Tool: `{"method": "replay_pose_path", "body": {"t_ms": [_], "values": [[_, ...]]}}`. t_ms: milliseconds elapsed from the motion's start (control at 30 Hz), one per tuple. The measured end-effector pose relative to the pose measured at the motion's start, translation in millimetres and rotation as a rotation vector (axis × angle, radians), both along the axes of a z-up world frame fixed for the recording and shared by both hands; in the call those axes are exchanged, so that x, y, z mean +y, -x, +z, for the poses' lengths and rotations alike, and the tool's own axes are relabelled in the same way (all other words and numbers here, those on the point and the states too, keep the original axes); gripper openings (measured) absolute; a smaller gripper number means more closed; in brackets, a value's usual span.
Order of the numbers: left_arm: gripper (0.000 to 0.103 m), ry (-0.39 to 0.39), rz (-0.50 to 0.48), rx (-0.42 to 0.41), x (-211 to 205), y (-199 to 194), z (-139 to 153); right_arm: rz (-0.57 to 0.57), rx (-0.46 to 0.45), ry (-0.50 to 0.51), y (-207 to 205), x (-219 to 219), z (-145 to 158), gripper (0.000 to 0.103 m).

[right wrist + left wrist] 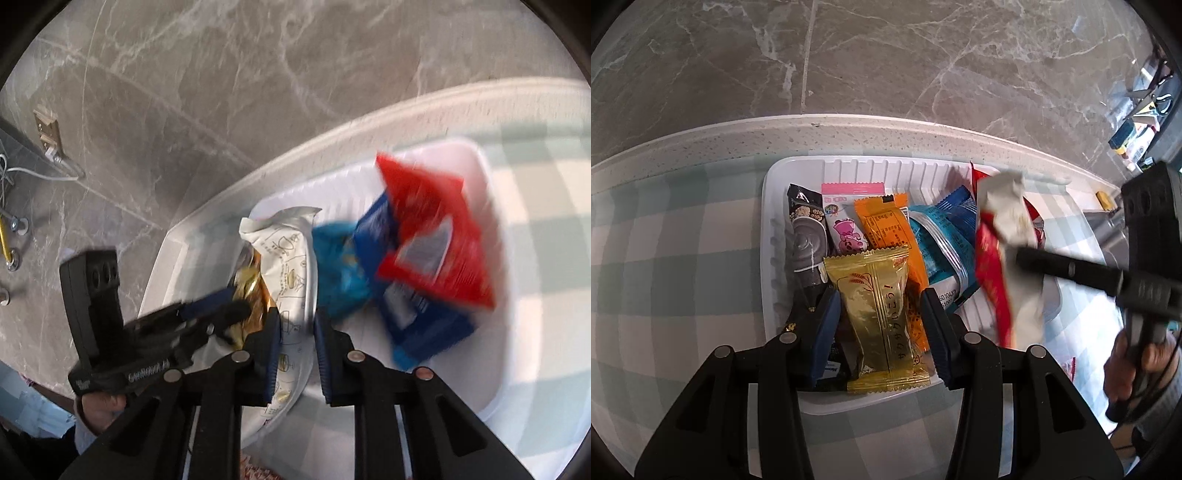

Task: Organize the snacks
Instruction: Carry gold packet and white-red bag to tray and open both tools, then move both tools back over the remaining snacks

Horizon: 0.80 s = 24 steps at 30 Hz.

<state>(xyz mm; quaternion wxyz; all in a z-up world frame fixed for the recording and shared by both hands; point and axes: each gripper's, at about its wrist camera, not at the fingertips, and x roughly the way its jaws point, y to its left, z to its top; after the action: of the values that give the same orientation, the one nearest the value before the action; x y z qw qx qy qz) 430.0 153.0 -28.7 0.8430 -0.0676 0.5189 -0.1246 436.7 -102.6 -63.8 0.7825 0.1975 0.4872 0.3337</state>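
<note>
While the white plastic tray (783, 173) lies near the counter's far edge, the snacks stand packed in it side by side: a black packet (807, 236) at the tray's left wall, then a pink-topped one (842, 221), an orange one (882, 229), a gold wrapper (879, 310) with a wheat-ear print at the near edge, and teal-and-blue packs (942, 236) toward the right. A red-and-white packet (1001, 236), crumpled and motion-blurred, hangs over the tray's right end, pinched by the right gripper (295, 332), whose jaws are clamped on its white side. The left gripper (879, 314) straddles the gold wrapper with a gap on each side, its jaws released. A checked cloth (676, 236) covers the counter (738, 140) under the tray, and grey marble floor (886, 55) lies beyond it.
</note>
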Motion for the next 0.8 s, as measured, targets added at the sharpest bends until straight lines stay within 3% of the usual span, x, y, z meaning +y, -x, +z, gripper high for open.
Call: {"method": "replay_pose_path", "body": {"t_ms": [133,267,567,800], "values": [[0.044,0.005,0.002,-0.002,1.0,0.7,0.6,-0.02,-0.058,0.07,-16.7,-1.9,12.4,0.02],[0.045,0.016,0.008,-0.006,4.0,0.9,2.4,-0.029,-0.125,0.153,-22.1,2.1,24.4,0.028],[0.046,0.03,0.045,-0.032,16.1,17.5,15.6,-0.029,-0.223,0.17,12.2,-3.5,48.7,0.044],[0.046,0.016,0.049,-0.039,20.1,53.0,27.4,-0.018,-0.194,0.147,55.2,-13.2,49.6,0.053]]}}
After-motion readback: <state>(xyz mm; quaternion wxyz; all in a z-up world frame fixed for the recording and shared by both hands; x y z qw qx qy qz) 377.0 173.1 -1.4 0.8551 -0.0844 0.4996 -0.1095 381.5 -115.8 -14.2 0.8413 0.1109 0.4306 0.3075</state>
